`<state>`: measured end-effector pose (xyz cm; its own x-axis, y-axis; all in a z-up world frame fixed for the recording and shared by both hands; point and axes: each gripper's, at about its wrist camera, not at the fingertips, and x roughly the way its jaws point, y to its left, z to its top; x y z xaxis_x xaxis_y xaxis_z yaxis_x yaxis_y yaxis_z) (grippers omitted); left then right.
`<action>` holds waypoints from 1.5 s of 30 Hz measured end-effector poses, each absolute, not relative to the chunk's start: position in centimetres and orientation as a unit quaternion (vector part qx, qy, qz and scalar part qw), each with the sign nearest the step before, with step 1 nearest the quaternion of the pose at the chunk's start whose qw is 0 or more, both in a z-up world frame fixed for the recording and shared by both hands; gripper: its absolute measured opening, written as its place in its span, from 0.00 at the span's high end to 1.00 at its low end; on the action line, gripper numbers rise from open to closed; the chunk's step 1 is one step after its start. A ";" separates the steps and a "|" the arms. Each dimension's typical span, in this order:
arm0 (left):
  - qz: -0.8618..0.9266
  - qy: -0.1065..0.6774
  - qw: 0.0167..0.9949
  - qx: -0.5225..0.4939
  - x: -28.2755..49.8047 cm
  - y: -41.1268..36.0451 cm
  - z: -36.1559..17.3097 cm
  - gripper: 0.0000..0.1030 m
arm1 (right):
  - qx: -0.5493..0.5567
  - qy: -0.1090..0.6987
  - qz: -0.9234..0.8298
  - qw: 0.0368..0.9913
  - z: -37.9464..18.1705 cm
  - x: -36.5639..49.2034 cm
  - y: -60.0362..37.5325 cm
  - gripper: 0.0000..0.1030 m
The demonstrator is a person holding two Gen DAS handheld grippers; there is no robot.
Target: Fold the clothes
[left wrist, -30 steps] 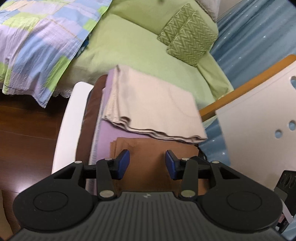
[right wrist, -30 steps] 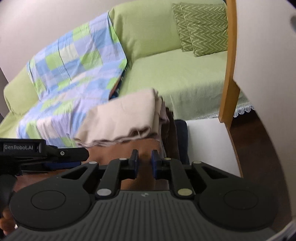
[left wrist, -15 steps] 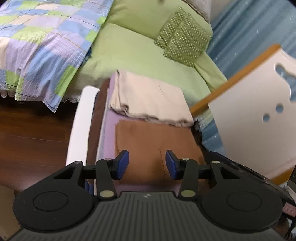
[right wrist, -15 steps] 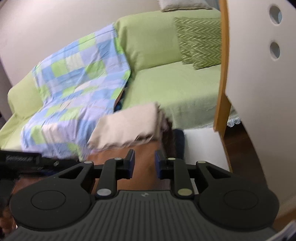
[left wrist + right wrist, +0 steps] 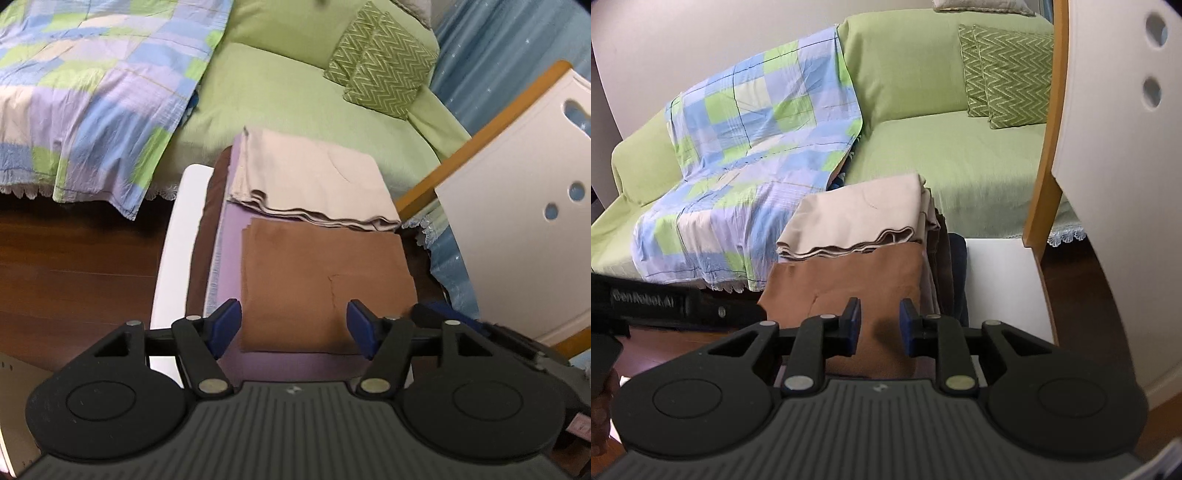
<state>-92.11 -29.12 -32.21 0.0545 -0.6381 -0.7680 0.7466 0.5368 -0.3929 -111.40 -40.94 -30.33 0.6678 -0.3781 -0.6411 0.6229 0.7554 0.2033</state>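
A folded beige cloth (image 5: pixel 314 184) lies on the far half of a stack on a white table (image 5: pixel 173 266). A folded brown cloth (image 5: pixel 321 280) lies in front of it, on a purple cloth (image 5: pixel 229 236) over a dark brown one. My left gripper (image 5: pixel 293 326) is open and empty above the brown cloth's near edge. In the right wrist view the beige cloth (image 5: pixel 860 218) and brown cloth (image 5: pixel 849 280) show too. My right gripper (image 5: pixel 877 326) is open and empty above the brown cloth's near side. The left gripper's body (image 5: pixel 665 299) shows at the left.
A green sofa (image 5: pixel 295 85) stands behind the table with a checked blue-green blanket (image 5: pixel 92 85) and zigzag cushions (image 5: pixel 380 62). A white chair back with a wooden edge (image 5: pixel 517 177) stands at the right, also in the right wrist view (image 5: pixel 1108 184). Dark wood floor (image 5: pixel 74 277) lies left.
Both grippers have pulled back from the stack. The right gripper's jaws, nearly shut a second ago, have opened. The left gripper's jaws have opened wider.
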 end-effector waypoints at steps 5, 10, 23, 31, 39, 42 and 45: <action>-0.460 0.504 0.726 0.087 -92.3 -29.8 -33.1 0.37 | 0.194 0.309 -0.276 0.889 -32.1 -110.3 -41.2 0.80; -0.425 0.494 0.748 0.125 -93.4 -28.1 -29.9 0.31 | 0.205 0.290 -0.273 0.894 -29.5 -111.8 -40.3 0.77; -0.383 0.471 0.775 0.173 -95.8 -24.4 -15.7 0.22 | 0.266 0.300 -0.286 0.870 -18.8 -115.4 -35.4 0.27; -0.412 0.468 0.765 0.162 -96.6 -19.3 -11.0 0.22 | 0.237 0.265 -0.329 0.875 -13.0 -118.0 -28.6 0.14; -0.417 0.435 0.774 0.194 -97.7 -8.4 -9.3 0.22 | 0.165 0.234 -0.359 0.888 -9.9 -117.5 -17.9 0.01; -0.424 0.412 0.781 0.201 -98.2 -5.9 -7.4 0.22 | 0.151 0.219 -0.369 0.891 -9.1 -117.3 -15.2 0.01; -0.417 0.382 0.795 0.219 -99.0 -4.5 -5.3 0.21 | 0.176 0.182 -0.397 0.882 -7.4 -117.8 -12.8 0.01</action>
<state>-99.02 -4.46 -5.34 0.3603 -0.4962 -0.7899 0.8304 0.5565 0.0292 -117.77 -12.80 -7.41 0.6189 -0.6362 -0.4606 0.7644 0.6227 0.1672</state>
